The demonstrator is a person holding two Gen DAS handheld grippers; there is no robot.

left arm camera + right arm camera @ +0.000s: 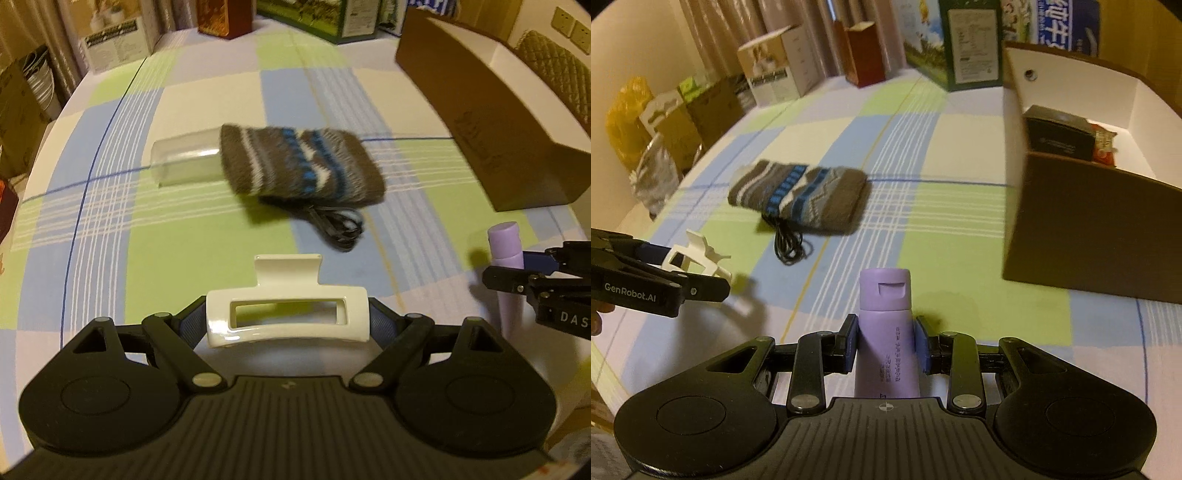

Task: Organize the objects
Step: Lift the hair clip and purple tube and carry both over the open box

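My left gripper (288, 317) is shut on a white hair claw clip (288, 314), held above the checked tablecloth; the clip also shows in the right wrist view (698, 258). My right gripper (886, 347) is shut on a purple tube (886, 332), cap forward; the tube also shows at the right of the left wrist view (506, 254). A brown knitted pouch (299, 162) with a black cord lies mid-table, also in the right wrist view (801, 199). A clear plastic container (184, 162) lies at its left end. A brown open box (1089, 206) stands to the right.
The brown box (491, 122) holds a black item (1056, 136) and a red packet (1104, 144). Cartons and boxes (971, 44) line the far edge of the table. More boxes and bags (665, 122) stand beyond the left edge.
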